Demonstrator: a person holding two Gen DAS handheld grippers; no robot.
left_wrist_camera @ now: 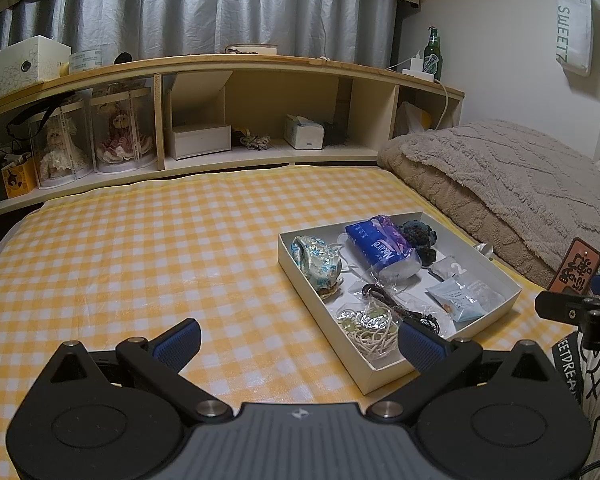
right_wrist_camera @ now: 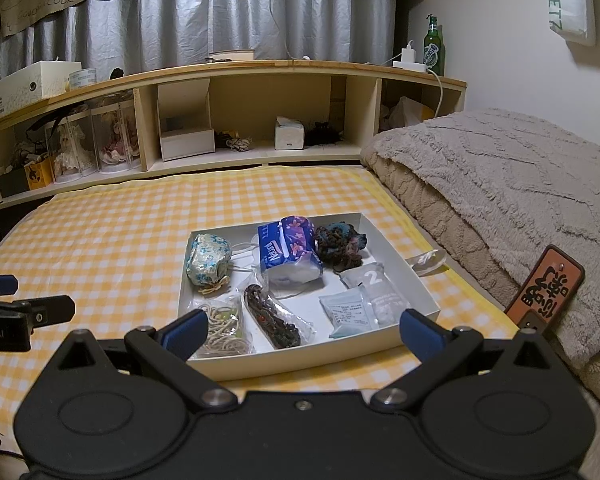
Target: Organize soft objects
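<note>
A shallow white cardboard tray [right_wrist_camera: 422, 286] sits on the yellow-and-white checked cloth [left_wrist_camera: 140, 248] covering the bed, toward the side where a folded grey-brown fleece blanket [right_wrist_camera: 500, 168] lies. All the soft items seen are inside the tray. At its far left corner lies a floral fabric pouch [right_wrist_camera: 209, 258], with a white cord beside it. A blue and purple tissue pack [right_wrist_camera: 288, 254] lies in the far middle, and a dark crocheted piece [right_wrist_camera: 338, 244] is in the far right corner, touching the pack. Along the near side, from left to right, are a clear bag of pale cord and greenish beads [right_wrist_camera: 222, 328], a clear bag holding a dark braided cord [right_wrist_camera: 276, 318], and a light blue printed sachet [right_wrist_camera: 346, 310] partly overlapping a grey sachet marked "2" [right_wrist_camera: 374, 280]. A small clear wrapper [right_wrist_camera: 428, 260] lies on the cloth just outside the tray's right wall. The left gripper [left_wrist_camera: 298, 342] hovers above the cloth at the tray's near left side, its jaws spread wide and holding nothing; its right blue pad overlaps the tray's near corner in the view. The right gripper [right_wrist_camera: 302, 326] is directly before the tray's near wall, jaws likewise released and empty. An orange tag with dark characters [right_wrist_camera: 546, 286] stands against the blanket. Behind the bed, a wooden shelf unit [right_wrist_camera: 260, 70] carries a green bottle [right_wrist_camera: 434, 46], boxes and encased dolls.
</note>
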